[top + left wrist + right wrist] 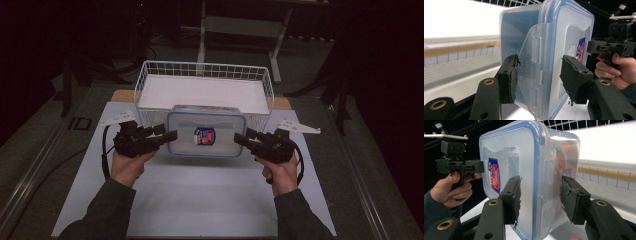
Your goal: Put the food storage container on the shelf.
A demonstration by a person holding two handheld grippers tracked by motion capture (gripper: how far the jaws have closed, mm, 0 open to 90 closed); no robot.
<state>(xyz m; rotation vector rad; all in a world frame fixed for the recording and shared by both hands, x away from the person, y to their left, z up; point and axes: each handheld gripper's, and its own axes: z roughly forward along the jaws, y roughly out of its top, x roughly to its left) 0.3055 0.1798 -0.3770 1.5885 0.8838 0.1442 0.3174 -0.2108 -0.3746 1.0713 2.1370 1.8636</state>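
A clear plastic food container (206, 134) with a blue-rimmed snap lid sits between the two grippers near the middle of the table (200, 200), just on the near side of a white wire basket (205, 75); whether it rests on the table or is lifted cannot be told from the high view. The left gripper (167, 136) straddles its left end and the right gripper (242, 139) its right end. In the left gripper view the jaws stand moderately wide on either side of the lid's side latch (534, 67), one pad touching or nearly touching the flap, the other apart from the lid face. In the right gripper view the jaws likewise bracket the container's edge with gaps visible, not clamped. The box looks rigid but thin-walled, smooth and likely slippery under the pads; something orange shows dimly inside, so it may carry modest weight. The hinged latches are probably the weakest point and could pop open if squeezed. A firmer hold would likely be across the lid rim and wall at each end, both sides pressed evenly.
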